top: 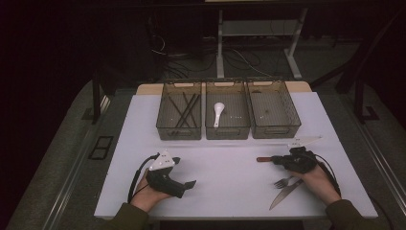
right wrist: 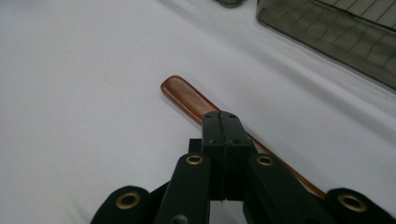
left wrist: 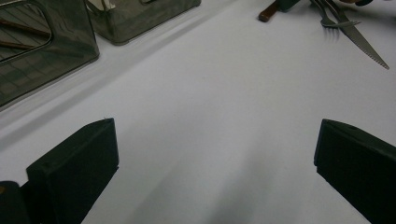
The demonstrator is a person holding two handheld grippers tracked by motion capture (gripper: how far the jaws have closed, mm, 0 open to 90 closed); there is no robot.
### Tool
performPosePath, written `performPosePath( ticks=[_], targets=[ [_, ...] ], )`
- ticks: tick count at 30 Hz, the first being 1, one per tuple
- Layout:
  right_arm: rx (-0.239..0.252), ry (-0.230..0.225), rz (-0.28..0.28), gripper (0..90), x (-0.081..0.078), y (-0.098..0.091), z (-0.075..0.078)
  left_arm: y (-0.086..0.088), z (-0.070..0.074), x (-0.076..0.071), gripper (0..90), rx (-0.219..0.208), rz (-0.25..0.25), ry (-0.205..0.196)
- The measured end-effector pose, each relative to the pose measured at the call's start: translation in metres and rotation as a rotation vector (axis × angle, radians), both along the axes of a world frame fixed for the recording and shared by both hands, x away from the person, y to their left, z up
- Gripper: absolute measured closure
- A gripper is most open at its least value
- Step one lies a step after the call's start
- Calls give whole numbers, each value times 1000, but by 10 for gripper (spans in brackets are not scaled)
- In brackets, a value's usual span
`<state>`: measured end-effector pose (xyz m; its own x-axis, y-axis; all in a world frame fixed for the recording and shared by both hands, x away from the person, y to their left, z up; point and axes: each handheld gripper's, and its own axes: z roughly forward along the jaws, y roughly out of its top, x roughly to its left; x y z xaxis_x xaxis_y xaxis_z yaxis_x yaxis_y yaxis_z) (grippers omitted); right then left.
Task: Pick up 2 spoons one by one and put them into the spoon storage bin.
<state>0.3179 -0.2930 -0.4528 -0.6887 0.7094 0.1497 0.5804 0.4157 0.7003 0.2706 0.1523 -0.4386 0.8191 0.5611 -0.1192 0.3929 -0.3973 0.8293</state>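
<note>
Sorting cutlery by kind looks to be the reason for the three bins: the chopsticks [top: 184,109] lie in the left bin [top: 179,130], the white spoon [top: 218,114] in the middle bin [top: 227,130]; the right tongs [top: 283,161] are clamped fully together on a wooden-handled utensil [right wrist: 184,97] just above the counter [top: 230,187], beside a fork [top: 283,181] and knife [top: 284,194]; the left tongs [top: 184,178] rest gaping wide, holding nothing.

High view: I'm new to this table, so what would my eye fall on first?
Probably the white spoon, bright in the middle of three dark bins at the table's far side. Next, the right gripper, jaws shut over a brown wooden handle, with a fork and knife just nearer the person.
</note>
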Motion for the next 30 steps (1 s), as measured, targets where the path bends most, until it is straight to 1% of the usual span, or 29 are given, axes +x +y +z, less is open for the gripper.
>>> performPosePath(
  ticks=[6,10,11,12,13,14,16,17,18,22,25,27,30],
  targets=[
    [-2,-2,-15,889,13,3,-2,0,0,0,0,5,-7,-1],
    [9,7,-18,884,14,1,-2,0,0,0,0,-1,-8,1],
    [22,4,-22,870,13,0,-1,1,0,0,0,-3,-8,1],
    [41,2,-25,849,12,-1,1,1,1,0,0,-2,-8,1],
    [55,12,-29,819,12,-3,4,1,1,0,0,-4,-8,1],
    [70,8,-27,794,12,-6,7,1,1,0,0,-4,-8,0],
    [97,6,-40,721,10,-12,12,1,1,0,0,-5,-9,-1],
    [110,8,-36,682,9,-15,14,1,1,0,0,-5,-10,-1],
    [116,3,-46,646,8,-17,17,1,1,0,0,-5,-11,0],
    [108,-26,-62,538,4,-28,24,1,1,0,0,-8,-14,1],
    [103,-35,-66,495,2,-37,27,1,0,0,0,-8,-16,3],
    [95,-46,-86,451,0,-44,29,1,0,0,0,-8,-16,4],
    [78,-66,-110,429,-2,-55,32,2,0,0,0,-8,-18,4]
  ],
)
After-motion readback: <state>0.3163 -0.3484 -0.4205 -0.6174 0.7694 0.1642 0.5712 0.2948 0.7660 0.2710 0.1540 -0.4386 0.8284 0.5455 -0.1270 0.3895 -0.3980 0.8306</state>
